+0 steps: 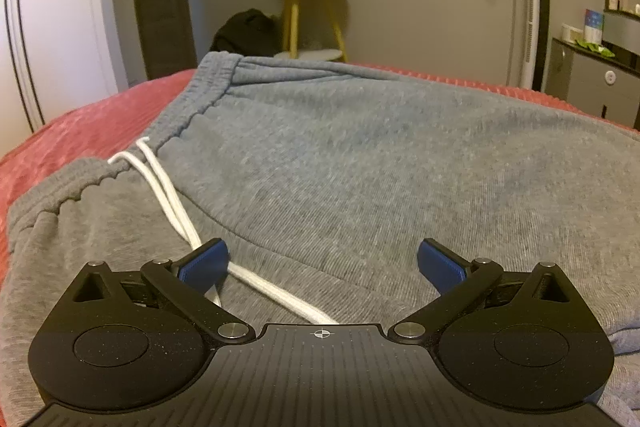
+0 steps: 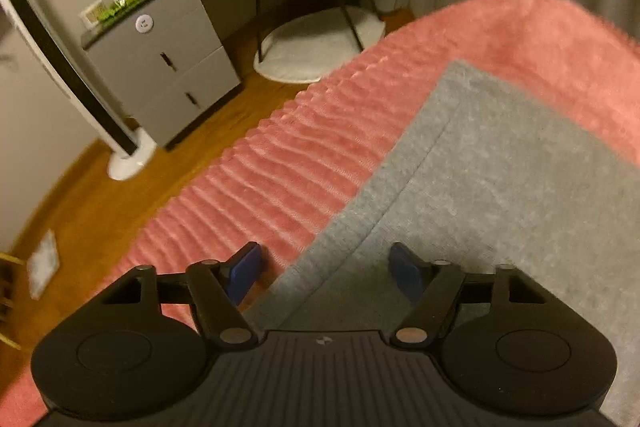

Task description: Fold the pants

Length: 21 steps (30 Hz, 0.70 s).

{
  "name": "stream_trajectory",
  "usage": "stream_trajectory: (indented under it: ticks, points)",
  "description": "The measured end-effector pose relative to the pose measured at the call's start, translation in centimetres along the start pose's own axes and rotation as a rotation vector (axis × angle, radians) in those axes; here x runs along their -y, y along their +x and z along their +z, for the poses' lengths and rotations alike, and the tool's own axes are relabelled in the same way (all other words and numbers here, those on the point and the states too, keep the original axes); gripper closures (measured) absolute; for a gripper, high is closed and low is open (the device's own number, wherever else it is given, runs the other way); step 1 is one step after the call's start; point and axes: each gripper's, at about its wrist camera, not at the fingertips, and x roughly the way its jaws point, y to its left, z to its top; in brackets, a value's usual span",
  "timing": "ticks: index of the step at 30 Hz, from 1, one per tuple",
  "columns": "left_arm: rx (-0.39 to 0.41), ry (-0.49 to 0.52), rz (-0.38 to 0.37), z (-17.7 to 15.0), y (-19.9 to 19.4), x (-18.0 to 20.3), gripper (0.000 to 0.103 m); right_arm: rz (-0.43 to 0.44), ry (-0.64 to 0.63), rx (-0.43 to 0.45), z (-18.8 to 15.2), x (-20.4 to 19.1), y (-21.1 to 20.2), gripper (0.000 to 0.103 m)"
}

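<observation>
Lying flat, pants [image 1: 360, 155], waistband [image 1: 208, 83] leftward.

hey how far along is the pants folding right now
Done: the grey pants lie spread on the red bedspread, waistband and drawstring showing. In hand: nothing; the left gripper sits open above the drawstring, the right gripper open at the hem. Left: all visible folding.
</observation>
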Motion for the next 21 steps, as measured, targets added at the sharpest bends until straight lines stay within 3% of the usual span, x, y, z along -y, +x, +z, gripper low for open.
stream_trajectory:
  ticks: [2,3,4,7,9,12,15,17,20,21]
  points:
    - [-0.006,-0.015,-0.013,0.0,0.1,-0.3,0.000,-0.038,-0.051,0.024,-0.4,0.0,-0.8,0.082]
    - [-0.007,-0.019,-0.017,0.0,0.1,-0.4,0.000,0.005,-0.055,0.027,-0.6,0.8,-1.4,0.095]
    - [-0.006,-0.022,-0.023,0.0,0.1,-0.5,0.000,0.056,-0.037,0.032,-0.7,2.1,-2.4,0.096]
    - [-0.012,-0.038,-0.042,0.2,0.3,-0.9,0.000,0.188,0.028,0.096,-2.6,7.4,-7.6,0.097]
    - [-0.013,-0.046,-0.054,0.2,0.3,-1.1,0.000,0.263,0.092,0.157,-5.5,12.1,-11.8,0.097]
    - [-0.010,-0.063,-0.082,0.2,0.2,-1.7,0.000,0.273,0.178,0.200,-12.1,19.0,-16.7,0.097]
    - [-0.007,-0.090,-0.128,0.3,-0.3,-2.6,0.000,0.199,0.253,0.167,-17.4,23.9,-17.5,0.099]
    - [-0.018,-0.128,-0.167,0.5,-0.7,-3.5,0.000,0.111,0.259,0.120,-18.4,25.6,-16.6,0.100]
    - [-0.052,-0.235,-0.245,1.9,-1.1,-5.4,0.000,0.200,0.312,0.123,-17.1,27.6,-16.2,0.092]
    - [-0.073,-0.299,-0.276,2.7,-1.0,-6.2,0.000,0.226,0.299,0.133,-16.9,27.7,-16.0,0.077]
